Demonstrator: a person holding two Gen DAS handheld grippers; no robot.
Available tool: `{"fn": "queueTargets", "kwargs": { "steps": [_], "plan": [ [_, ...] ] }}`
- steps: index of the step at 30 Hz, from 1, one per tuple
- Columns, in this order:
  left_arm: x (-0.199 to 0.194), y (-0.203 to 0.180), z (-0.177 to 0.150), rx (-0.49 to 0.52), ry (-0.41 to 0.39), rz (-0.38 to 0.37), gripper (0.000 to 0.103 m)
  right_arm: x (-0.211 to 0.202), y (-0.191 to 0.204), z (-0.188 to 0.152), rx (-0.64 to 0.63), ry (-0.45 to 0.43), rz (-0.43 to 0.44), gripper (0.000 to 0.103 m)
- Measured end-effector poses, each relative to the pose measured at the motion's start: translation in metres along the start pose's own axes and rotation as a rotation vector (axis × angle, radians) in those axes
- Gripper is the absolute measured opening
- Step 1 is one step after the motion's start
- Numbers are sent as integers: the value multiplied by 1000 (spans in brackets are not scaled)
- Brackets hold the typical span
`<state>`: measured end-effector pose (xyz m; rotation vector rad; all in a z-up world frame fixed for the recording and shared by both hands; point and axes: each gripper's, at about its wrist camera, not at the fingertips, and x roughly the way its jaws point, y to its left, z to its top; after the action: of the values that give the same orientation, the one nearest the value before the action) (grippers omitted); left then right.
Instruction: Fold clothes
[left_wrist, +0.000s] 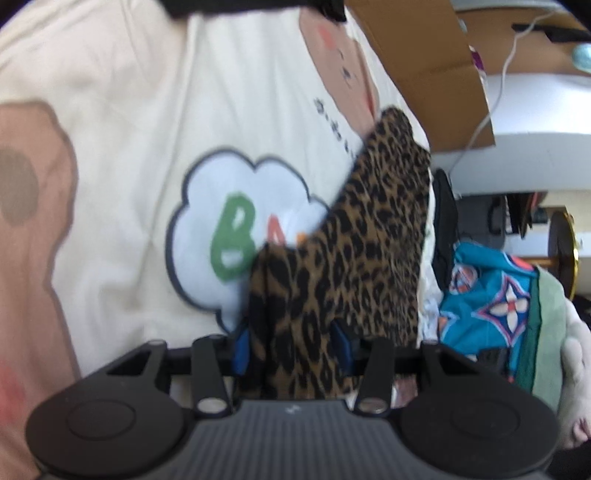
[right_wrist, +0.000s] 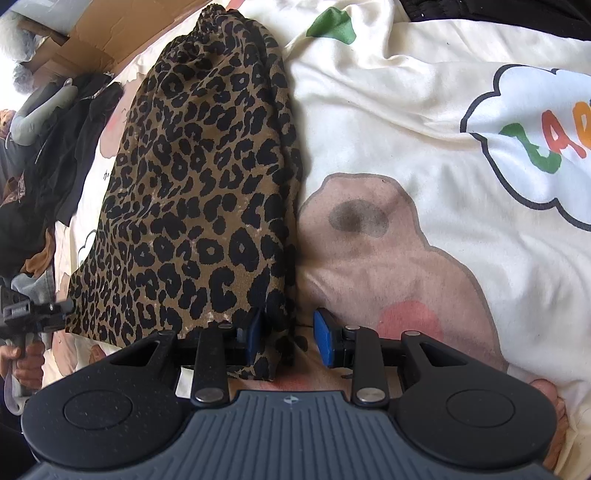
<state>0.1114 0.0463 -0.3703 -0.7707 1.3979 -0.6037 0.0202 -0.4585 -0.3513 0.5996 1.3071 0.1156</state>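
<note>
A leopard-print garment (right_wrist: 199, 192) lies folded lengthwise on a cream bedsheet (right_wrist: 388, 122) printed with bears and lettered clouds. In the left wrist view one end of the garment (left_wrist: 354, 240) rises from the sheet and bunches between the blue pads (left_wrist: 242, 350) of my left gripper (left_wrist: 291, 347), which is shut on it. My right gripper (right_wrist: 288, 338) stands open at the garment's near corner. The cloth edge drapes against its left pad (right_wrist: 255, 334), with a gap to the right pad (right_wrist: 323, 338). The left gripper (right_wrist: 62, 306), held by a hand (right_wrist: 22, 360), reaches the garment's left corner.
A cardboard box (left_wrist: 424, 74) and a white cable (left_wrist: 491, 103) lie beyond the sheet. Teal patterned cloth (left_wrist: 487, 295) and a pale green item (left_wrist: 550, 332) sit to the right. Dark clothes (right_wrist: 70, 140) pile up at the left. Bare toes (right_wrist: 546, 395) show at the lower right.
</note>
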Motion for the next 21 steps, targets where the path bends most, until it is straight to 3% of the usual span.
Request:
{"fn": "queueTargets", "kwargs": {
  "steps": [2,4,12,14,21],
  "plan": [
    [-1,0,-7,8,13,0,31,0,0,0,0,1,2,38],
    [-3,3,-12,-3,20,-9,25,-1,0,1,2,0,4,38],
    [4,6,-17,-33,-2,-14,26,-2,-1,-1,12,-2,15,38],
    [4,4,-17,-31,-17,-14,14,-2,1,-1,0,-1,12,38],
    [1,-3,-17,-23,-20,46,11,1,8,-2,-38,-13,28,37]
  ]
}}
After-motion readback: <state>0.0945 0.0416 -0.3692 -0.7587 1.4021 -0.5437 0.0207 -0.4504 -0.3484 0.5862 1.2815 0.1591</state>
